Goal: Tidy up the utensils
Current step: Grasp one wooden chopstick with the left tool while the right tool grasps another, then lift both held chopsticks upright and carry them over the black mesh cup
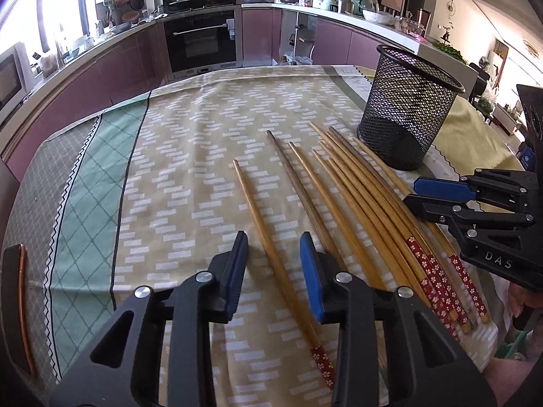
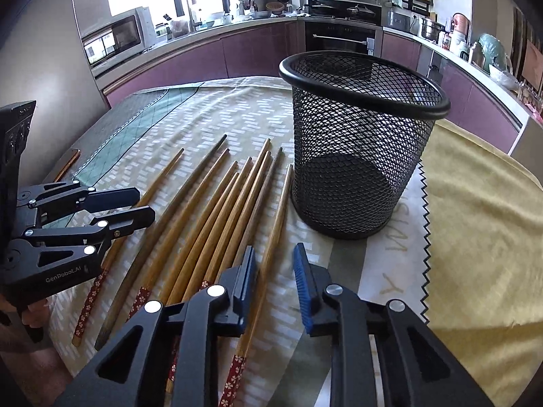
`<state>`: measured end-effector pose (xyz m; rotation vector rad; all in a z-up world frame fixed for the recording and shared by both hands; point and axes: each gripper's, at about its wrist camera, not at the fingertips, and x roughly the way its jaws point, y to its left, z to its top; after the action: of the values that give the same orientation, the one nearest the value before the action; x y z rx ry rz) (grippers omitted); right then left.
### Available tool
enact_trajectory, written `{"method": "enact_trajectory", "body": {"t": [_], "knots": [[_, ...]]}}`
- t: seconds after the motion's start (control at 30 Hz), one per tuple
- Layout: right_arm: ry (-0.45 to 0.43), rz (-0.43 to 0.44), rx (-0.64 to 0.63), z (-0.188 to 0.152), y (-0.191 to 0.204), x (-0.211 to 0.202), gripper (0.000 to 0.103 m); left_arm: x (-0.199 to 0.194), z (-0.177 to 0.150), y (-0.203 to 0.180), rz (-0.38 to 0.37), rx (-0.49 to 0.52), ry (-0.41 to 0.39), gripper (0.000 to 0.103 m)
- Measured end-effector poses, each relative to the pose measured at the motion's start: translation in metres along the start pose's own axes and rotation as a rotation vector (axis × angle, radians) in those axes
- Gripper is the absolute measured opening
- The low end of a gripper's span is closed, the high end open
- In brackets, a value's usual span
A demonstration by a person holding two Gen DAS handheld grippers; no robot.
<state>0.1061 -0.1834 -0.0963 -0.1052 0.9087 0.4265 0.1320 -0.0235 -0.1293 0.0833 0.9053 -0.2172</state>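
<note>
Several wooden chopsticks [image 1: 359, 200] with red flowered ends lie side by side on the patterned tablecloth; they also show in the right wrist view [image 2: 217, 210]. An empty black mesh cup [image 1: 405, 108] stands upright behind them, and shows in the right wrist view [image 2: 359, 142]. My left gripper [image 1: 273, 254] is open and empty, low over the leftmost chopstick [image 1: 268, 247]. My right gripper [image 2: 273, 266] is open and empty, over the rightmost chopstick [image 2: 276, 227], in front of the cup. Each gripper shows in the other's view, the right one [image 1: 412, 191] and the left one [image 2: 144, 203].
The tablecloth [image 1: 203, 156] covers the table, with a yellow cloth [image 2: 475, 220] at the right. A dark phone-like slab [image 1: 15, 305] lies at the left edge. Kitchen counters, an oven [image 1: 200, 40] and a microwave [image 2: 115, 40] stand beyond the table.
</note>
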Motion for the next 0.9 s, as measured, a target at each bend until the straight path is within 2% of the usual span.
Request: {"method": "enact_trajectory", "body": {"t": [0.07,0.23,0.4,0.57,0.67,0.9], "knots": [[0.002,0.021,0.013,0.0,-0.002,0.0,0.009,0.001,0.003,0.001,-0.013,-0.016,0.003,0.014],[-0.003,0.065,0.056,0.0,-0.007,-0.001,0.007,0.002,0.004,0.002,-0.03,-0.052,-0.002,0.008],[-0.032,0.104,0.062,-0.001,-0.009,-0.013,0.006,-0.007,-0.001,0.004,-0.046,-0.07,-0.013,0.008],[-0.1,0.15,0.057,0.002,-0.012,-0.038,0.006,-0.03,0.001,0.006,-0.106,-0.066,-0.05,0.008],[-0.15,0.173,0.07,0.006,-0.018,-0.055,0.006,-0.048,0.007,0.009,-0.19,-0.083,-0.069,0.007],[-0.264,0.196,0.094,0.015,-0.032,-0.091,0.006,-0.101,0.025,0.006,-0.304,-0.068,-0.187,0.007]]}}
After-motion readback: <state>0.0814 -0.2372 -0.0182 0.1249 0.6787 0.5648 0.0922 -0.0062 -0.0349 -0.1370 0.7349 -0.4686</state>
